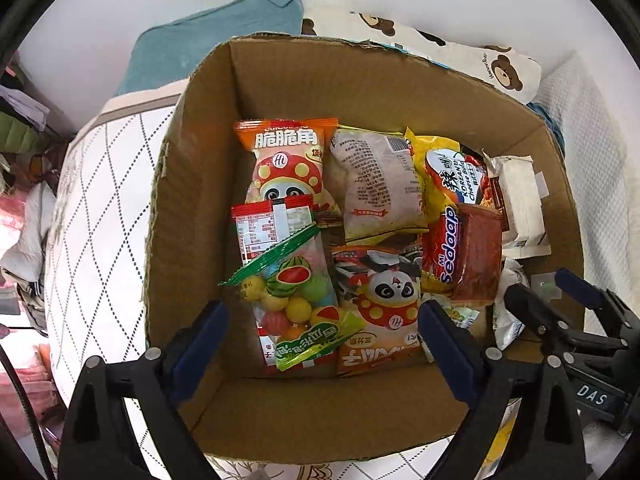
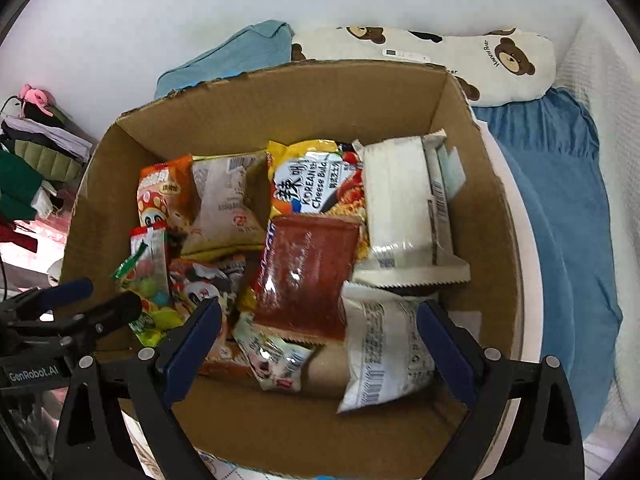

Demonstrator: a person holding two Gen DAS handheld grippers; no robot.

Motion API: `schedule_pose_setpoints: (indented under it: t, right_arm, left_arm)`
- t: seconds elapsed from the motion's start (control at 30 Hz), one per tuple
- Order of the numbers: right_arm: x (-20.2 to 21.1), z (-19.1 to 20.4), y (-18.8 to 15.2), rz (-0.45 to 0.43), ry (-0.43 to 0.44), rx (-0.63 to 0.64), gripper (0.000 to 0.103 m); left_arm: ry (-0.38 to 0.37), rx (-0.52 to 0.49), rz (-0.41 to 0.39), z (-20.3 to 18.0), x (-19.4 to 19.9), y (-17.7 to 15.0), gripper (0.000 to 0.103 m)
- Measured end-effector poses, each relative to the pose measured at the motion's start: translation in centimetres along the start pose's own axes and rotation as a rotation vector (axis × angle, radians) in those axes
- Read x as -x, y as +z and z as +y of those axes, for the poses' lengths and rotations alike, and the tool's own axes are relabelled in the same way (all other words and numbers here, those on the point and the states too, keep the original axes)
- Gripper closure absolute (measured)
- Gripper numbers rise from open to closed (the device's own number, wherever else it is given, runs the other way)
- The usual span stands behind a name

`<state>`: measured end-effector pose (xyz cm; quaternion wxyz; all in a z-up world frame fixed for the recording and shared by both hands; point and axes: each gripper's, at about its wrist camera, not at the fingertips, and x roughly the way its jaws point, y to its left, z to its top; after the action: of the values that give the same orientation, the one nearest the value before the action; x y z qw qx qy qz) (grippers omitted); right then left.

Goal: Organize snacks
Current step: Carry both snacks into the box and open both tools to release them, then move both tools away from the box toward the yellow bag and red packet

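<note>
An open cardboard box on a bed holds several snack packs. My left gripper hangs open over its near left part, above a clear bag of coloured gum balls and an orange panda bag; its pads touch neither. My right gripper stands open over the near right part, above a red noodle pack and a white barcode bag, gripping nothing. Farther back lie a yellow cheese noodle pack, a white wrapped pack and a pale bag. Each gripper shows in the other's view, right gripper, left gripper.
The box sits on a white quilted mattress. Behind it lie a teal pillow and a bear-print pillow; a blue blanket spreads to its right. Folded clothes pile up at far left. Bare box floor shows near the front wall.
</note>
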<state>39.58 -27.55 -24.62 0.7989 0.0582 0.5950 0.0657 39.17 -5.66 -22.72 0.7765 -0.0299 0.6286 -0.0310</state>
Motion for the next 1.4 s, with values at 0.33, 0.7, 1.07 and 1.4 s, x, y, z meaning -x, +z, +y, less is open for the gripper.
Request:
schedule_pose_setpoints:
  t: [0.33, 0.7, 1.07, 1.4]
  right_arm:
    - [2.9, -0.3, -2.4, -0.052, -0.017, -0.002, 0.003]
    - [10.5, 0.5, -6.2, -0.222, -0.043, 0.045, 0.003]
    - [16.1, 1.7, -11.2, -0.322, -0.002, 0.041, 0.003]
    - [16.4, -5.0, -17.9, -0.230, 0.029, -0.142, 0.003]
  left_arm:
    - [0.019, 0.003, -0.104, -1.1, 2.7, -2.3, 0.006]
    - [0.043, -0.013, -0.285, -2.2, 8.5, -7.0, 0.006]
    - [0.028, -0.015, -0.383, -2.7, 12.9, -12.2, 0.006]
    - [-0.031, -0.143, -0.247, -8.2, 8.8, -17.9, 0.006]
